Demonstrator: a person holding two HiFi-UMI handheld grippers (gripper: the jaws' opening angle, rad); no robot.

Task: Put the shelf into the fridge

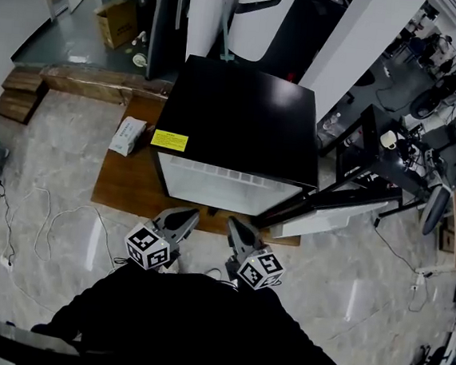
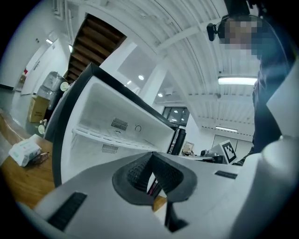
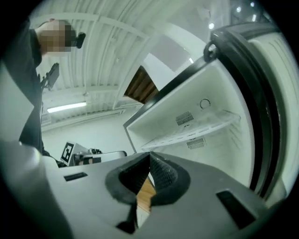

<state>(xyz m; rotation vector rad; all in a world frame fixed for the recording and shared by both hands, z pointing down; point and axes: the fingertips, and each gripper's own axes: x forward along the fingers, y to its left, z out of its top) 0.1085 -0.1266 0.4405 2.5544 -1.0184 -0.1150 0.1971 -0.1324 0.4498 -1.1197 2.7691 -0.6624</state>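
Since the white shelf (image 2: 105, 137) lies level across the inside of the fridge (image 1: 242, 123), apparently seated along both side walls, the placing step looks done. The left gripper (image 1: 186, 216) and the right gripper (image 1: 237, 225) hover just before the open front, each with its jaws pressed together on nothing. The door (image 1: 346, 209) stands wide at the right. The likely next move is to close it, which calls for a push on its outer edge.

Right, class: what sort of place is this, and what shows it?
Probably a lab or workshop: a mini fridge stands on a wooden board on the floor, with loose cables and cluttered desks.
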